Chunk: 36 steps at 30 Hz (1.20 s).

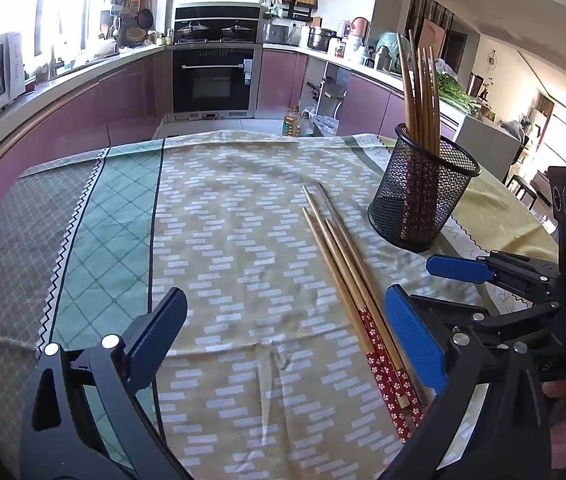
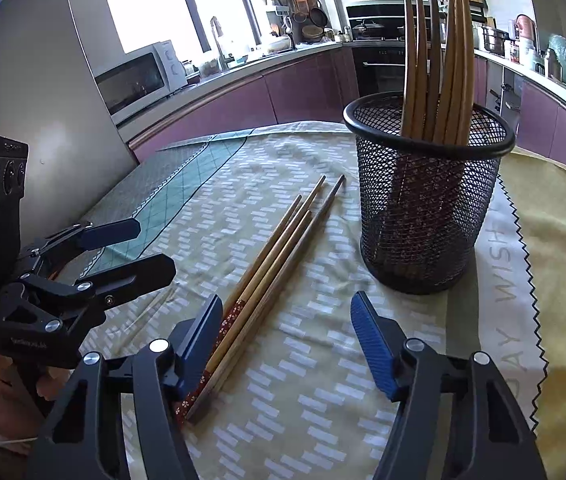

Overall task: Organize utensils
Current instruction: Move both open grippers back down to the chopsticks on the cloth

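**Jaws Apart Over Loose Chopsticks**

Nearest, left gripper [image 1: 283,344] held with jaws wide and empty above the patterned cloth [image 1: 219,240] on the tabletop. Right gripper [image 2: 287,340] likewise parted, nothing clamped, its left finger [image 2: 199,344] just beside the red flowered ends of the loose chopsticks [image 2: 279,248]. Four or so of these lay bunched flat on the cloth, tips pointing away. Farther on, to their right, stood a black mesh holder [image 2: 431,208], upright, with more chopsticks [image 2: 439,60] standing inside. Beyond, purple cabinets [image 1: 123,96] and an oven [image 1: 213,76].
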Motion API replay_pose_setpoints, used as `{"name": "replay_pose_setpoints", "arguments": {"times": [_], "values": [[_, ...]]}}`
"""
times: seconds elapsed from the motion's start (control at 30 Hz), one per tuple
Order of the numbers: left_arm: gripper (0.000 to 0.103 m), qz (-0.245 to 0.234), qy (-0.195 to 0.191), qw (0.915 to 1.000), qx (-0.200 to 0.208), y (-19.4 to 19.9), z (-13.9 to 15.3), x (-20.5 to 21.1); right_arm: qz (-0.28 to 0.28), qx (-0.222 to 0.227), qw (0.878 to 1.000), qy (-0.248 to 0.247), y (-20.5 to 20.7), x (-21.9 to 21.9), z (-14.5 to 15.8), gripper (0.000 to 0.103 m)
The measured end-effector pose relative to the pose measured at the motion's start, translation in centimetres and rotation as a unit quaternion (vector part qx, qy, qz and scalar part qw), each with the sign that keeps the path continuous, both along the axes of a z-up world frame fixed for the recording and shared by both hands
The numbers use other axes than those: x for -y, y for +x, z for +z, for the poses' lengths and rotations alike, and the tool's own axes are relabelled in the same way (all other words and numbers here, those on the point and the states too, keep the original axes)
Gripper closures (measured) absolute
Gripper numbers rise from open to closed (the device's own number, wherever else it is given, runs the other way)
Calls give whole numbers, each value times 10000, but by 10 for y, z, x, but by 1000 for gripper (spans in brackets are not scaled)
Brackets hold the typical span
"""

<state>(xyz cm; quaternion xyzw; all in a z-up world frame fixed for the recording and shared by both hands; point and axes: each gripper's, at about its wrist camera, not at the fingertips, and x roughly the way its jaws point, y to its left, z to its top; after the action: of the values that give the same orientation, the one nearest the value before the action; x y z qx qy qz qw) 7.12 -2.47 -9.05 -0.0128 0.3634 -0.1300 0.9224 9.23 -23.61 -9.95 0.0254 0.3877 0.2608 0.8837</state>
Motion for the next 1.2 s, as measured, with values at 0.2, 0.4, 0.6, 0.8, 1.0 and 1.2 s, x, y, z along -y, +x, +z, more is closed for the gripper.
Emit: {"name": "replay_pose_setpoints", "arguments": {"times": [0.2, 0.4, 0.6, 0.8, 1.0, 1.2], "values": [[10, -90, 118, 9999, -71, 1, -4, 5, 20, -30, 10000, -82, -1, -1, -2, 46], [11, -129, 208, 9997, -76, -1, -6, 6, 38, -83, 9998, -200, 1, -8, -4, 51], [14, -245, 281, 9991, -179, -1, -12, 10, 97, -134, 9992, -355, 3, -14, -6, 59], [17, -315, 322, 9986, -265, 0, -17, 11, 149, -169, 9987, -465, 3, -17, -7, 62], [20, -376, 332, 9981, -347, 2, -22, 12, 149, -212, 9987, -430, 4, -14, -8, 65], [22, -492, 352, 9973, -422, 4, -25, 17, 122, -280, 9988, -384, 4, -9, -7, 68]]}}
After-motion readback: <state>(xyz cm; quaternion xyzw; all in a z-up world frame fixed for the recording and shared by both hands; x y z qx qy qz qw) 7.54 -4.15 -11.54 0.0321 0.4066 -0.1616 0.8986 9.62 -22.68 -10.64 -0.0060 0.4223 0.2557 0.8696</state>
